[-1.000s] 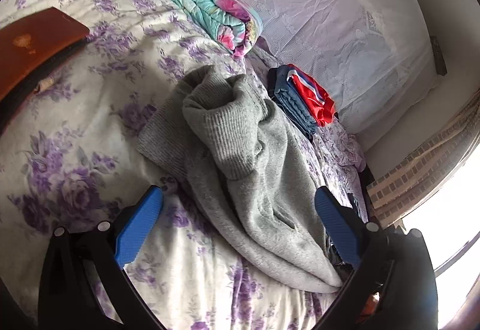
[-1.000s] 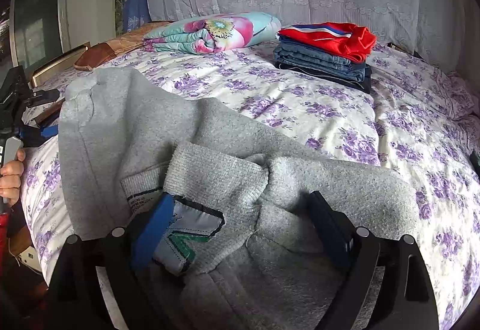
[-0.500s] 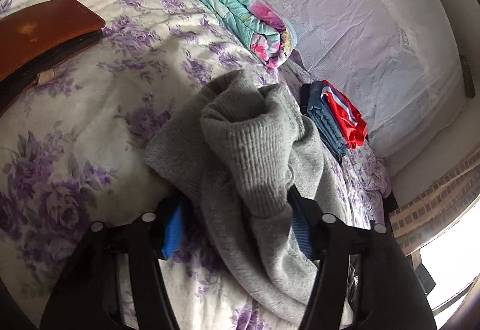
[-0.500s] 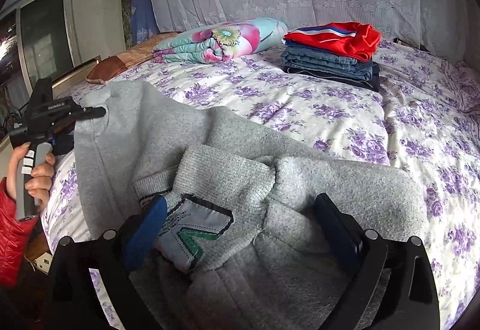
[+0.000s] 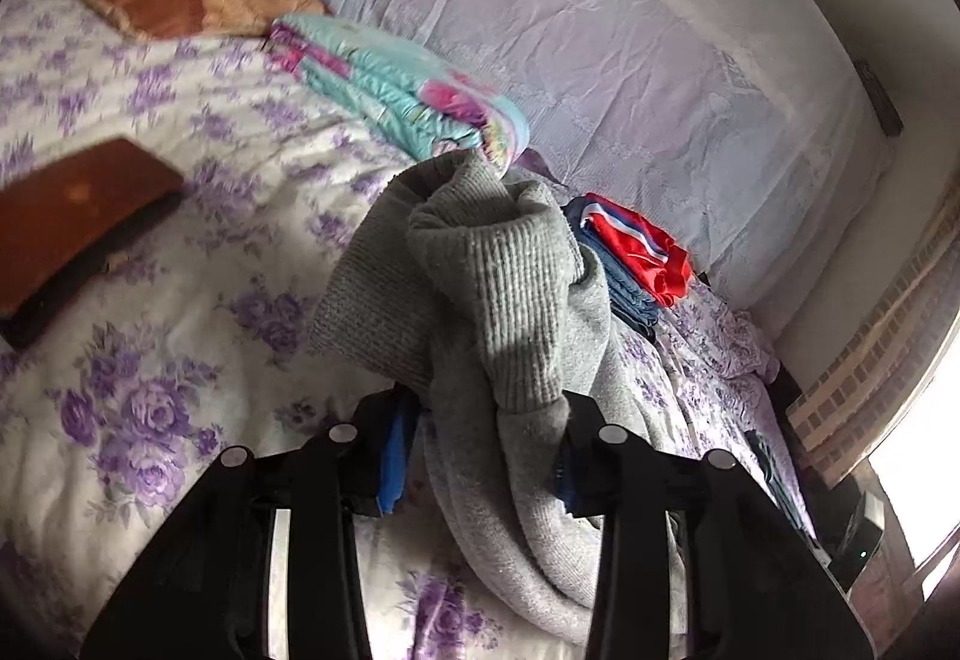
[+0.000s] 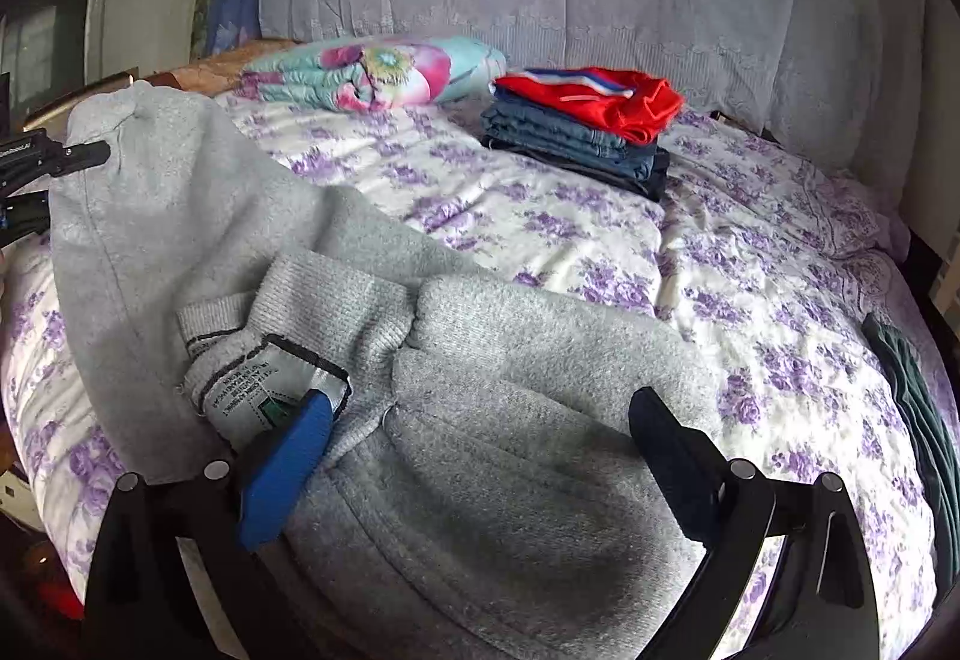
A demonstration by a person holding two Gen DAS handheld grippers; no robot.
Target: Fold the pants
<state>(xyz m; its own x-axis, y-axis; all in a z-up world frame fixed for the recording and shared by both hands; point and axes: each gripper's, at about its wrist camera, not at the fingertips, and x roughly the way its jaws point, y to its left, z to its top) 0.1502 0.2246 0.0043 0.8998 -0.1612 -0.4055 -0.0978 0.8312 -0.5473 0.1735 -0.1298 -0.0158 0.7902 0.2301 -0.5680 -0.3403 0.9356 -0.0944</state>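
Note:
Grey sweatpants (image 6: 480, 420) lie bunched on a bed with a purple flowered cover (image 6: 600, 240). In the left wrist view my left gripper (image 5: 480, 456) is shut on the ribbed cuff end of the pants (image 5: 498, 288) and holds it lifted off the bed. In the right wrist view my right gripper (image 6: 480, 450) is open, its fingers either side of the waistband, where a white label (image 6: 270, 384) shows. The left gripper (image 6: 54, 162) also shows at the far left, holding the raised leg.
A stack of folded jeans with a red garment on top (image 6: 588, 120) sits at the back of the bed. A folded turquoise flowered quilt (image 6: 372, 72) lies beside it. A brown wooden board (image 5: 72, 216) is at the bed's left edge. A dark green cloth (image 6: 918, 390) lies at the right.
My left gripper has closed on the cuff end of the pants and lifted it off the bed. My right gripper has stayed open over the waistband, shifting slightly.

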